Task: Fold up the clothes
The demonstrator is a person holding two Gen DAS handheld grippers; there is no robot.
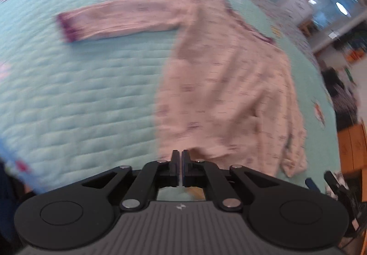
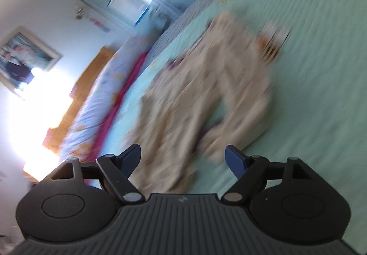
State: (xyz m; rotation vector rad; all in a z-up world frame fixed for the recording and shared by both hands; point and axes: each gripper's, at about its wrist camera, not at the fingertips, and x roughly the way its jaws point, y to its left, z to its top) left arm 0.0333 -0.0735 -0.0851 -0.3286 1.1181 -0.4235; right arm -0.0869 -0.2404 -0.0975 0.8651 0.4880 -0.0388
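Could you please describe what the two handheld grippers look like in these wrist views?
Both share a ribbed grey body with black round-ended linkage arms, silver pivot pins and a small white logo. The left gripper has black fingers; the right gripper has blue-faced pads. No cables or sleeves show.

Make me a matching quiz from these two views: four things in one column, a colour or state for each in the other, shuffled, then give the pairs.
Column one:
1. left gripper
2. right gripper
3. top
4. quilt

Column two:
A. turquoise, stitched
B. jaws wide apart, nothing between them
C. cream with purple cuffs, one sleeve stretched out flat
D. jaws shut

Pairs: 1-D, 2-B, 3-C, 4-A
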